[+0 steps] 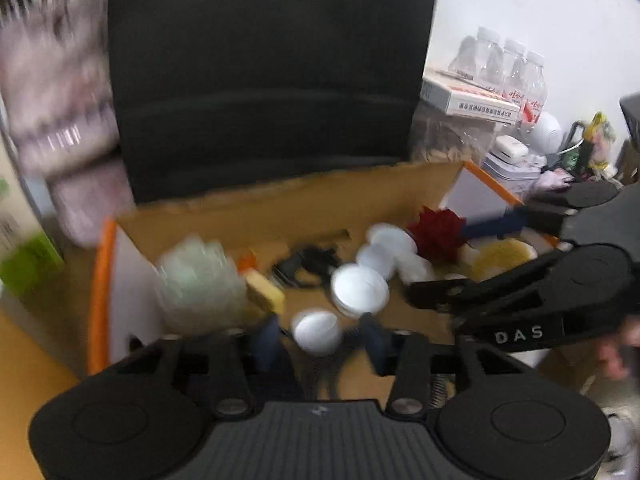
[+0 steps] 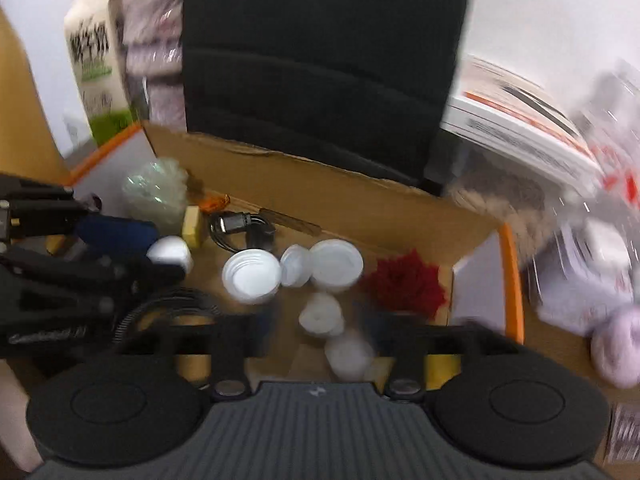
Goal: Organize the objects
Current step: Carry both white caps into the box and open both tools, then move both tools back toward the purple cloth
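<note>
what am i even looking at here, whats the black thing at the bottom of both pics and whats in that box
There is no robot here. A person holds a hand tool in each hand, each with two fingers that pinch and a fisheye camera looking along them, so the black block at the bottom of each picture is the tool itself. One picture comes from the left gripper, the other from the right gripper; each also sees the other tool at its side.

Both hover over an open cardboard box holding white round lids, a red fluffy ball, a black cable, a yellow sponge and crumpled clear plastic. Both pairs of fingers are apart, gripping nothing. The pictures are motion-blurred.
</note>
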### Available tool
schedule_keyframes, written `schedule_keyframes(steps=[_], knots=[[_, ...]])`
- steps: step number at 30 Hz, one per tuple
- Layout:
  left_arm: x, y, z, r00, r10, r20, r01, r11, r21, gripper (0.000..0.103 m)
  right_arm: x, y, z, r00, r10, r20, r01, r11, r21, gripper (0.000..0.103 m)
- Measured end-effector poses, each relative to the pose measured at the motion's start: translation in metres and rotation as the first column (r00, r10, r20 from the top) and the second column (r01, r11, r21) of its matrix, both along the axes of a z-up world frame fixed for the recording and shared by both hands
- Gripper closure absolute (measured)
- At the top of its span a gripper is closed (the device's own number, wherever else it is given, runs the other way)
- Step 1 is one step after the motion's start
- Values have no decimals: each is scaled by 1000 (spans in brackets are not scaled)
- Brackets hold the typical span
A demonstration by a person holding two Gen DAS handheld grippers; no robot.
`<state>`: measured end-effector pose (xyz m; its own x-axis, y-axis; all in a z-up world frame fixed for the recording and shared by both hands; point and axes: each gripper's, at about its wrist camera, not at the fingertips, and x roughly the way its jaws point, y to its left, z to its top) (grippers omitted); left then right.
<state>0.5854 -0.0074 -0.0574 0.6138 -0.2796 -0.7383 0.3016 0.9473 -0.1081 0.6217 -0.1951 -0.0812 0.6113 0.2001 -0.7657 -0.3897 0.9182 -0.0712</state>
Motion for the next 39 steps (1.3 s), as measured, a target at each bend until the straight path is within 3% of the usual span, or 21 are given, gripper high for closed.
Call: schedule_keyframes(steps=[1,5,7,11,14,17,19,23,25,28,30,33,35,37,39], knots=[[1,2,-1,1000,-2,-13,2,1000,-17,39,2,-2,0,1000,-8,16,7,1000,14,15],[4,4,-4,999,-2,-40,1,1000,-23,36,11,-27,-4,997,-34,-64,45,983,179,14],[0,2,-4,999,-17,-38,17,1000,-18,36,8,-30,-6,996,-44,-84,60,977,205,14],[-6,-1,-4,997,-66,-34,67,998,10,36,-8,-24,-6,993,-92,-77,105,978,182,10],[-10,-6,-3,997,-62,-46,64,997,50,33,-19,-22,2,995,-102,-10,102,978,180,1],[-30,-2,11,999,-6,33,0,988,157,31,-36,-19,17,994,-113,11,111,986,123,1],[-51,3,27,996,1,90,-14,990,139,31,-63,-17,43,995,-67,68,60,993,100,0],[-121,15,68,983,59,177,-72,995,67,28,-132,-14,89,981,4,194,-6,1000,13,0],[-172,14,80,969,86,230,-97,995,38,20,-176,-20,101,968,8,249,-7,1000,-4,0],[-272,17,75,934,76,348,-74,997,-18,8,-251,-30,94,955,13,297,-20,1000,20,0],[-337,19,55,912,95,400,-83,995,-47,4,-307,-36,78,947,38,320,-47,999,22,0],[-407,18,22,933,118,339,-123,992,-7,4,-390,-50,51,958,-11,287,-36,987,159,0],[-442,20,12,945,131,299,-140,990,8,4,-438,-64,33,970,-92,224,22,955,295,0],[-465,24,8,954,137,268,-141,990,-5,4,-474,-73,22,973,-136,184,63,933,355,0],[-479,24,11,956,106,273,-112,994,6,4,-499,-78,19,975,-161,152,99,932,348,0]])
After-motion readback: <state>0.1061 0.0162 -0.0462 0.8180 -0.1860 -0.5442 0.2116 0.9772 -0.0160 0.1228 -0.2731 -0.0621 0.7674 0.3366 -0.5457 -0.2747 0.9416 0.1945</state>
